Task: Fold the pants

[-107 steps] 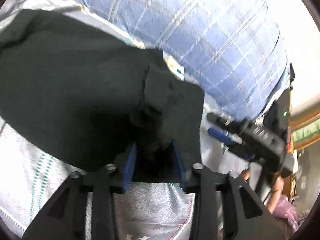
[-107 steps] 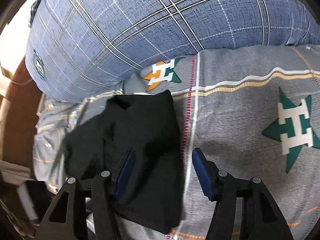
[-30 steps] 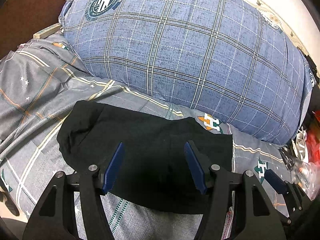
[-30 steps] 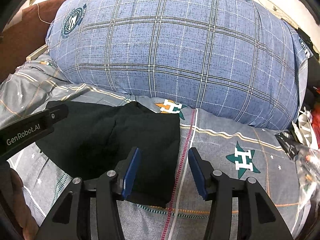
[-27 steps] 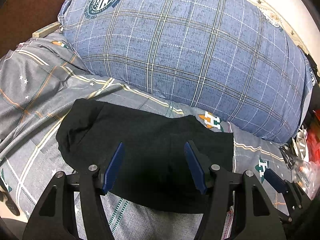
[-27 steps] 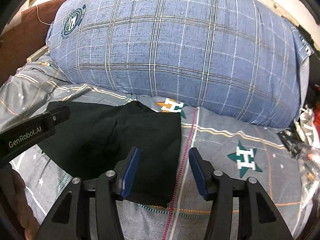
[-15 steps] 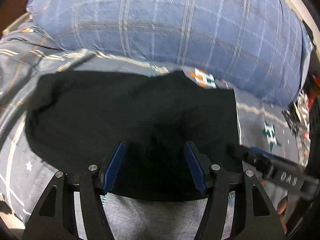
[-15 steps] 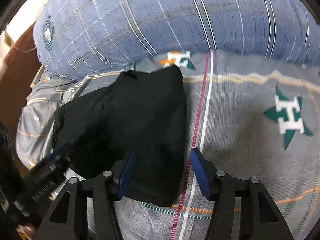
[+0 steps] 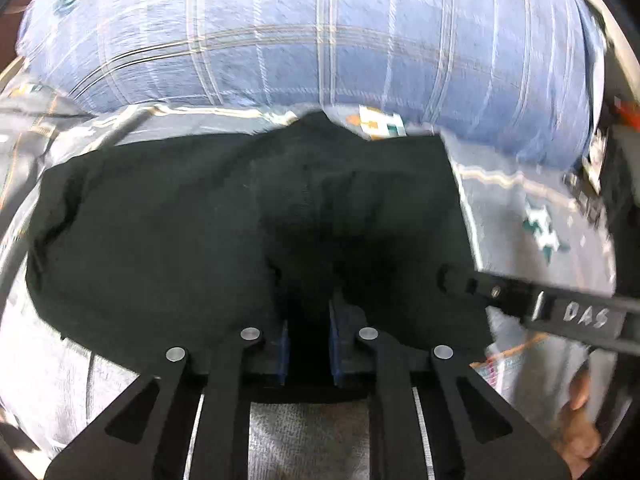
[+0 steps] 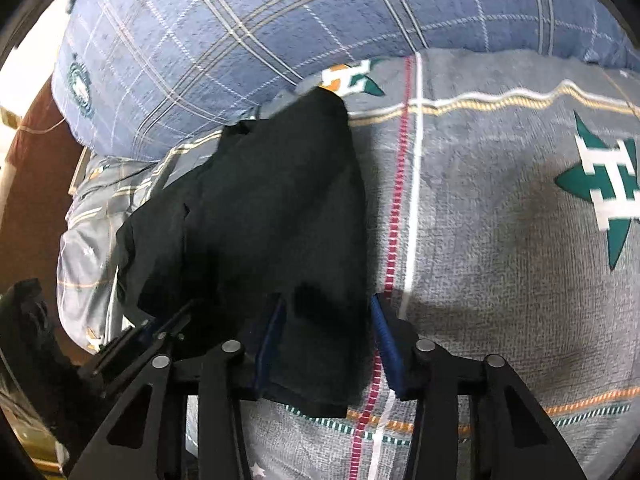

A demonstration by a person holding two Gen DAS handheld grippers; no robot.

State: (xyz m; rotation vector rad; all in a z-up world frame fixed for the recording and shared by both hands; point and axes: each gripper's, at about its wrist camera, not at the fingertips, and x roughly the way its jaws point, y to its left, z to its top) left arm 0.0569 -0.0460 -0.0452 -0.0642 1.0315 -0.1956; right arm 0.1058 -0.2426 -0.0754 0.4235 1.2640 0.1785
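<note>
Pants (image 9: 192, 232), black and partly folded, spread flat on grey patterned bedding (image 10: 500, 240), directly ahead of and under both sets of fingers. Beyond the fingertips, a large blue plaid pillow (image 9: 320, 32) against the far edge of the cloth.

Left gripper (image 9: 306, 320) low over the near hem, jaws closing, blue pads (image 9: 283, 344) drawn close together with a ridge of dark fabric rising in the narrow gap. Whether pressed on both sides, cannot tell.

Right gripper (image 10: 330, 320) at the right edge of the same garment, jaws closing too but standing wider. Near right corner of cloth lying between the pads: left pad (image 10: 272, 340) at or against the fabric, right pad (image 10: 386, 344) just outside the hem, over the red dashed stripe, not visibly pressing.

To the right of the left fingers, the other tool's black finger over the cloth's edge.
</note>
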